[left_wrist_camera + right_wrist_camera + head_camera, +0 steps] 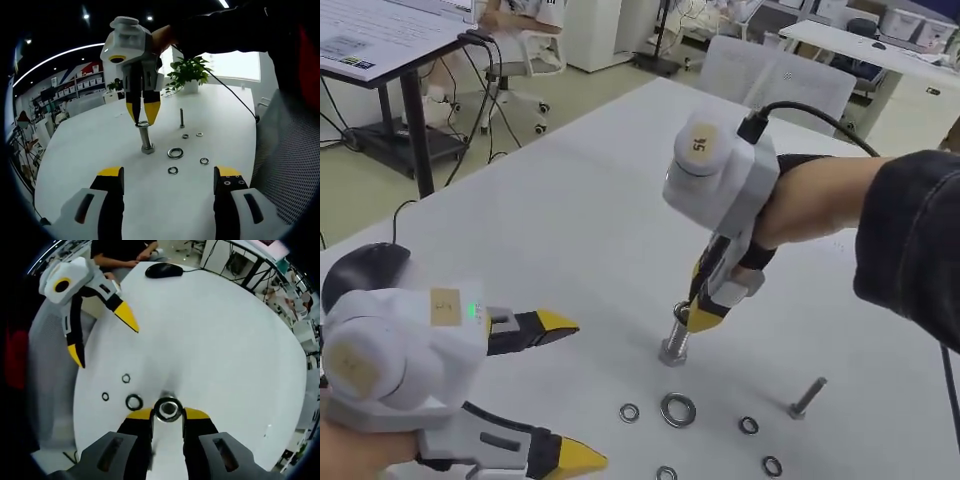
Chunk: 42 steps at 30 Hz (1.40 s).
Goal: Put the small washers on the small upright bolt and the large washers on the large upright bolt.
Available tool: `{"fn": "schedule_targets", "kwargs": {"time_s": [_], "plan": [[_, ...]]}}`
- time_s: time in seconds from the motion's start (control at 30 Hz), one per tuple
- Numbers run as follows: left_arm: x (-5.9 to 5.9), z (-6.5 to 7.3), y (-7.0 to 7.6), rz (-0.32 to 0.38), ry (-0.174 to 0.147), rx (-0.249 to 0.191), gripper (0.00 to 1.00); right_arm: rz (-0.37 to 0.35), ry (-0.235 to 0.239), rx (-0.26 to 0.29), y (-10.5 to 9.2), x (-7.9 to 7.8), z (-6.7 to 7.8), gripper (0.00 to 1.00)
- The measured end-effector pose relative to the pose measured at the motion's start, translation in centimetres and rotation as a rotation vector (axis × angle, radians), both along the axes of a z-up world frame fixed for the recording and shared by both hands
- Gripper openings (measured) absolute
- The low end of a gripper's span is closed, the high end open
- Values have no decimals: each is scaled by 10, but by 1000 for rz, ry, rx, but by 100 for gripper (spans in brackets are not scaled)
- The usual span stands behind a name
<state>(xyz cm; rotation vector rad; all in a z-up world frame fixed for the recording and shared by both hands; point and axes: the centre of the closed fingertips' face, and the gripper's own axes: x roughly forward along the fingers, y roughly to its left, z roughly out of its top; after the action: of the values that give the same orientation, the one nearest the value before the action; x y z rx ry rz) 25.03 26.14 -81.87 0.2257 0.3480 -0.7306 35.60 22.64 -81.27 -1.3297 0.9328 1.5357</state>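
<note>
1. Because the large washers belong on the large upright bolt (146, 139), the right tool (142, 116) hangs straight above it. Its jaws are pinched on the rim of a large washer (142, 124), which is held flat at the bolt's tip. The hole appears lined up with the shank, and the washer is not yet let down.
2. Large upright bolt: stands head-down on the table (570, 200), well in from the left edge. The head serves as a foot, leaving the shank free to take washers from above.
3. Left tool (570, 392): jaws spread wide with nothing between them. It hovers toward the near-left of the table, apart from the parts, probably to leave the bolt clear.
4. Second large washer (678, 409): lies flat just beside the large bolt, on its near side, unplaced.
5. Small washers (629, 412): four, flat and loose, scattered around the second large washer. None is on a bolt.
6. Small upright bolt (181, 118): bare, standing apart from the large one, toward the table's right edge.
</note>
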Motion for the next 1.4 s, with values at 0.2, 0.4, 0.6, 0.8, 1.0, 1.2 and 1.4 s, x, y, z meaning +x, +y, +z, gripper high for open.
{"fn": "schedule_targets", "kwargs": {"time_s": [0.2, 0.4, 0.6, 0.8, 1.0, 1.2, 1.4], "plan": [[-1, -2, -2, -4, 8, -1, 72, 1, 7, -4, 1, 0, -5, 23], [-2, -4, -1, -4, 16, -3, 72, -2, 15, -11, 2, 0, -11, 23], [-3, -5, 0, -1, 19, -8, 72, -4, 19, -18, 1, -3, -18, 23], [-3, -6, 0, 1, 24, -9, 72, -1, 20, -26, 1, -7, -27, 23], [-4, -8, 2, 9, 29, -11, 71, -1, 22, -40, 1, -3, -41, 23], [-4, -10, 2, 10, 35, -11, 71, 4, 15, -50, 1, -1, -51, 23], [-3, -11, 2, 13, 38, -13, 71, 13, 9, -52, 1, 2, -57, 23]]}}
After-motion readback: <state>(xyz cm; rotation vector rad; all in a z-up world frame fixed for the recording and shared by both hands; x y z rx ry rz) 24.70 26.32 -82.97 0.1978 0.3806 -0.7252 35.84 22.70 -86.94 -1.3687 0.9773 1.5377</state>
